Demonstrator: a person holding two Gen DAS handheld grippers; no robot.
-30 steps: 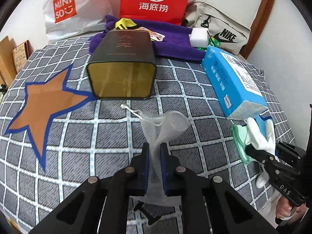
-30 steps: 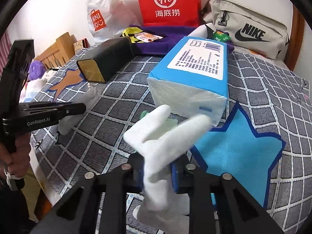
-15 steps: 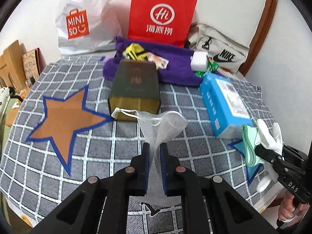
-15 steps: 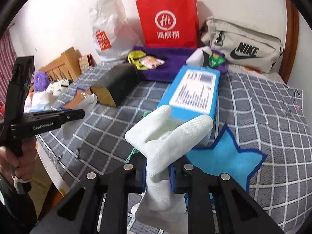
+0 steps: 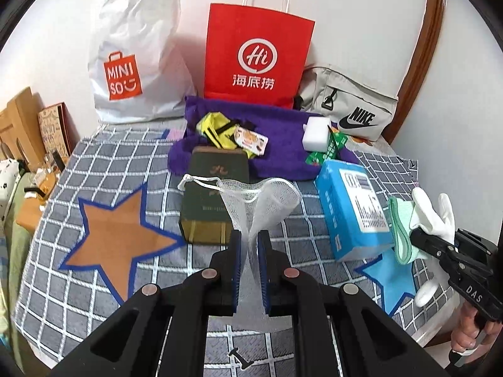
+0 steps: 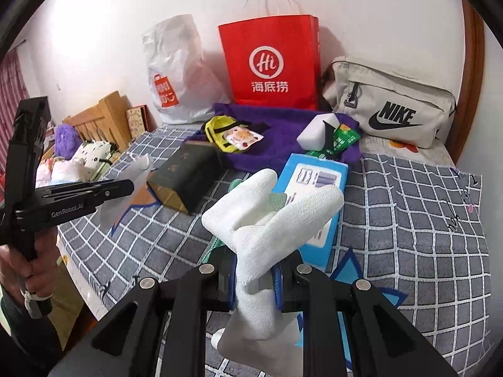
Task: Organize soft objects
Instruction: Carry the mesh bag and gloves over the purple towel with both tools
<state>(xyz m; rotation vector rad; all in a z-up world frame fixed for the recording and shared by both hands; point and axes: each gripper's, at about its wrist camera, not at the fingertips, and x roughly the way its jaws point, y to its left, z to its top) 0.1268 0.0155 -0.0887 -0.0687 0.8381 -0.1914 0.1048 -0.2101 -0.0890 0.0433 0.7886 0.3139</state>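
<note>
The lower end of the white mesh pouch (image 5: 261,201) drops out of sight behind the left tongs (image 5: 250,245), and the dark green box (image 5: 213,201) behind it is partly covered by the netting. The pale green cloth (image 6: 276,201) shows only as a sliver behind the white glove (image 6: 270,220) in the right wrist view, so its shape is hard to make out. The right edge of the blue star patch (image 5: 389,273) is cut off by the right tongs (image 6: 254,270).

The left tongs are clenched on the mesh pouch, whose open mouth and drawstring fan out above the pads, in front of the dark green box. The right tongs are clenched on the white glove together with the green cloth, to the right of the box and beyond the blue tissue pack (image 5: 352,207), glove fingers pointing up.

Under the box lies a grey checked bedspread (image 5: 94,169) with an orange star patch (image 5: 119,235) to its left. Behind the box lies a purple towel (image 5: 279,154); farther back a red paper bag (image 5: 257,53), a white Miniso bag (image 5: 138,59) and a grey Nike bag (image 5: 349,110) lean on the white wall.
</note>
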